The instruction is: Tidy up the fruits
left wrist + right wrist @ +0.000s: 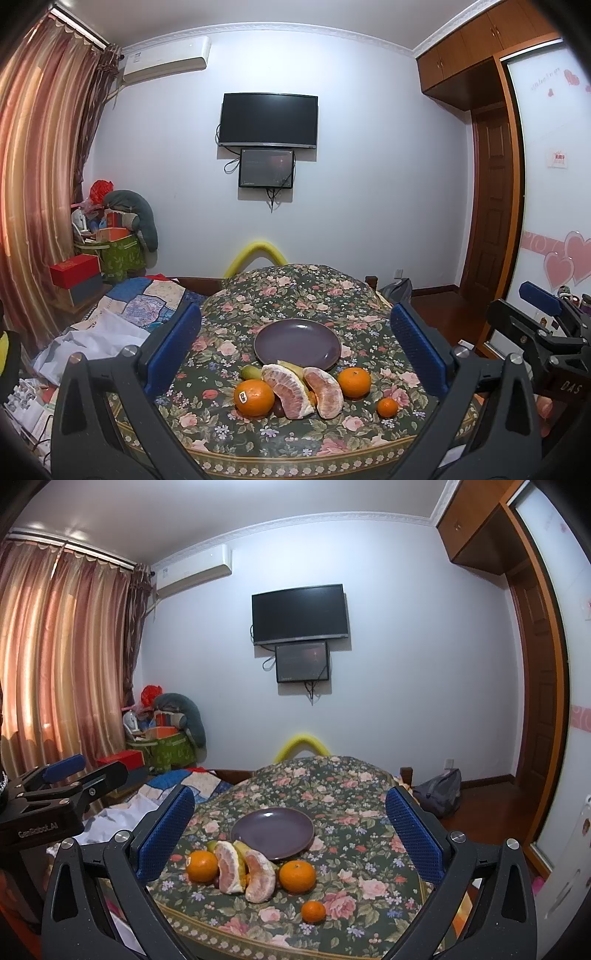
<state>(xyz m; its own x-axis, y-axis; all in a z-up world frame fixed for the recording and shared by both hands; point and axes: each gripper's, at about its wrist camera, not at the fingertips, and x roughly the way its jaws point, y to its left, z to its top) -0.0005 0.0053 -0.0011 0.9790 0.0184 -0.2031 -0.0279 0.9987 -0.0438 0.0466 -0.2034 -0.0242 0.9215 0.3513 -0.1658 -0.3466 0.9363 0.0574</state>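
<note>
An empty purple plate (297, 343) (273, 830) lies on the floral tablecloth (295, 291) (354, 801). In front of it sit a stickered orange (254, 398) (201, 866), two peeled pomelo pieces (290, 391) (325, 391) (229, 872) (260, 877), a second orange (354, 382) (297, 877), a small mandarin (387, 407) (313, 911), and yellow-green fruit (251, 373) partly hidden behind the pomelo. My left gripper (295, 350) and right gripper (290, 830) hover open above the near table edge, holding nothing. The right gripper also shows at the left wrist view's right edge (546, 328).
A bed with patchwork quilt and white cloth (122, 321) lies left of the table. Boxes and bags (110, 243) pile by the curtain. A yellow chair back (258, 254) stands beyond the table. A grey bag (441, 794) sits on the wooden floor at right.
</note>
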